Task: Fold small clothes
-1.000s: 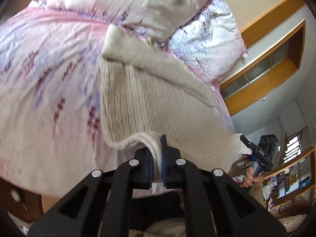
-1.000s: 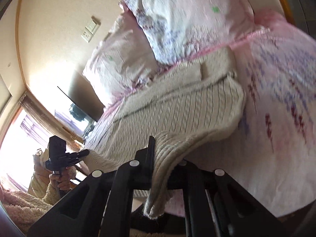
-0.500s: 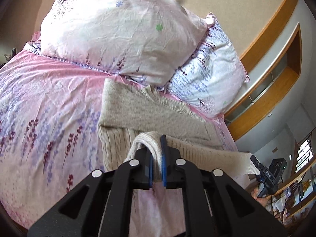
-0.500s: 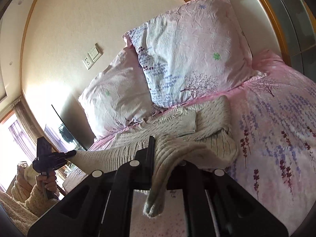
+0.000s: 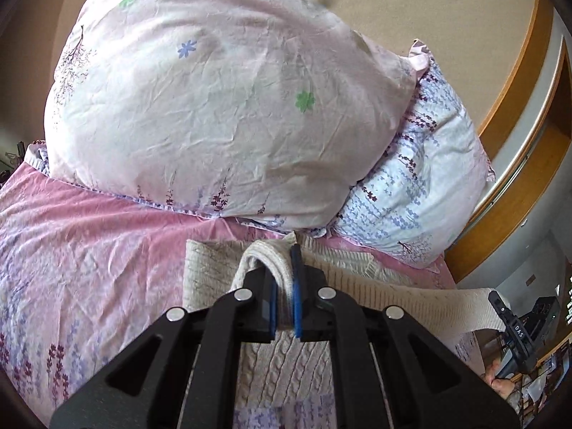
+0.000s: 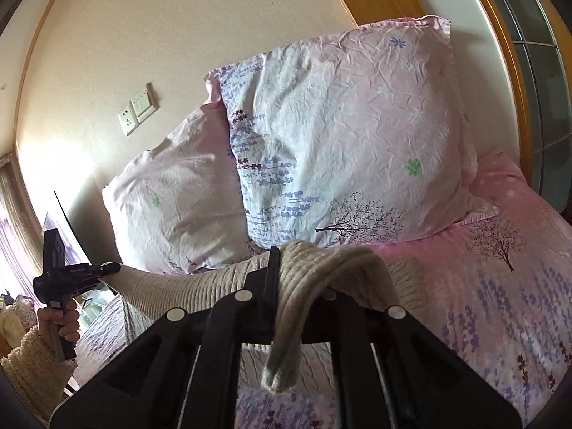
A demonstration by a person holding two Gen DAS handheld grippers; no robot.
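1. The cream knitted sweater (image 5: 221, 271) lies on the pink flowered bed cover (image 5: 89, 257), just in front of the two pillows (image 5: 214, 100).
2. The left gripper (image 5: 284, 287) is clenched on a thick bunch of the sweater's edge; the knit bulges up between the blue pads (image 5: 295, 286) and folds over the left finger.
3. The right gripper (image 6: 282, 279) is also closed on the same garment; a ribbed end of the knit hangs down over its fingers.
4. Between the two grippers the edge is stretched in the air, above the part that rests on the bed.
5. In my judgement the fold is in the middle: the lifted edge is carried toward the pillows, but it is not yet laid down on the flat part.
6. What is left, I think: to put the edge down evenly, to let it go, and perhaps one more fold. How the sleeves lie under the lifted part I cannot tell.
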